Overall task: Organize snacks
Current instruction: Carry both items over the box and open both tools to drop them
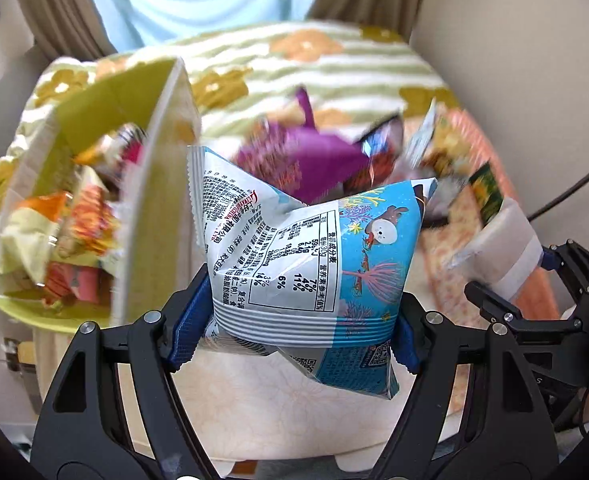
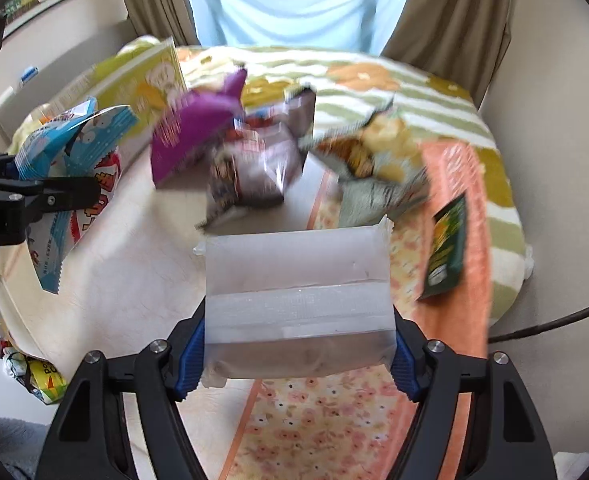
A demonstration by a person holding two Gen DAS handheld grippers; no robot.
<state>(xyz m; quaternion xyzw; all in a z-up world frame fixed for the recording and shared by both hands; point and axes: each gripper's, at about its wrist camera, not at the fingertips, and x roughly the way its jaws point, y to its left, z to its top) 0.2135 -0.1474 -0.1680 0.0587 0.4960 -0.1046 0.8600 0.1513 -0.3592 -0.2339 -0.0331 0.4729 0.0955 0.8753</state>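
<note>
Left claw [image 1: 294,328] pinches blue packet [image 1: 314,256]; green box [image 1: 150,216] alongside.

Blue-and-white snack bag [image 1: 314,256], purple bag [image 2: 190,132], green floral blanket [image 2: 414,92].

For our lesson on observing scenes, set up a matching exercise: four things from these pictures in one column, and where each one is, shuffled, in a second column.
Things:
1. blue snack bag
2. frosted white packet
3. purple bag
4. dark green packet

Places:
A. lying alone on the orange flowered cloth
B. held in the left tool
C. in the loose pile beside the yellow-green box
D. held in the right tool

Pairs: 1-B, 2-D, 3-C, 4-A
</note>
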